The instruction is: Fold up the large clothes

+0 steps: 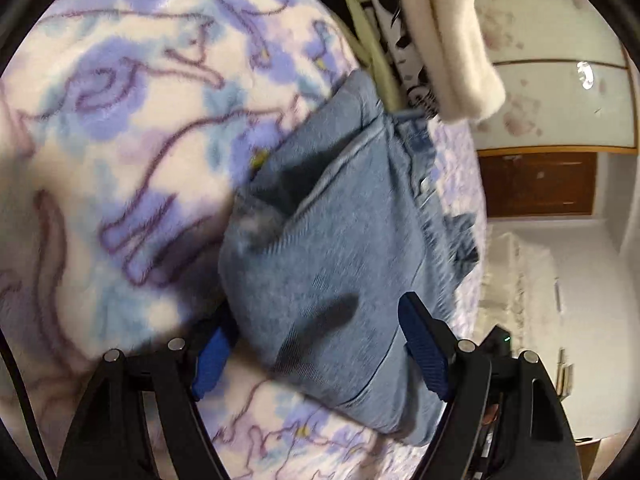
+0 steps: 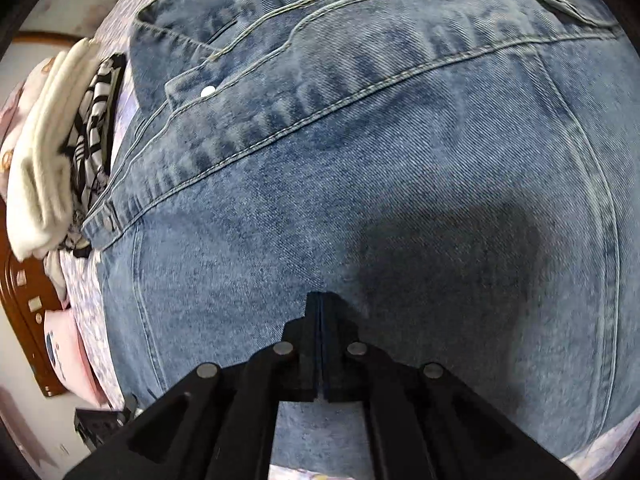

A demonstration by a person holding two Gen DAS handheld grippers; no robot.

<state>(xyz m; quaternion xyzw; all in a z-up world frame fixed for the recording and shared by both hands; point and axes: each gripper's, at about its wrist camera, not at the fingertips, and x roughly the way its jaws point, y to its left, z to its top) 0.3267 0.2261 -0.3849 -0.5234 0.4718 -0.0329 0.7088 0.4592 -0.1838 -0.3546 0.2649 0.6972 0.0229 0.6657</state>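
A blue denim garment (image 1: 340, 220) lies folded on a floral fleece blanket (image 1: 120, 120). My left gripper (image 1: 316, 320) is open just above the garment's near end. One blue pad (image 1: 212, 360) sits beside the garment's left edge and the other blue pad (image 1: 424, 352) over its right side; neither pad presses the cloth. In the right wrist view the denim (image 2: 360, 140) fills the frame, showing seams and a white button (image 2: 207, 91). My right gripper (image 2: 322, 298) is shut with nothing between its fingers. It points steeply down, close over the denim and casts a shadow on it.
A cream folded garment (image 1: 452, 40) and a black-and-white patterned one (image 1: 384, 12) are stacked beyond the denim, also seen as cream cloth (image 2: 44, 140) and patterned cloth (image 2: 94, 120). Brown wooden furniture (image 1: 536, 184) and a pale wall stand past the bed edge. A pink item (image 2: 68, 356) lies lower left.
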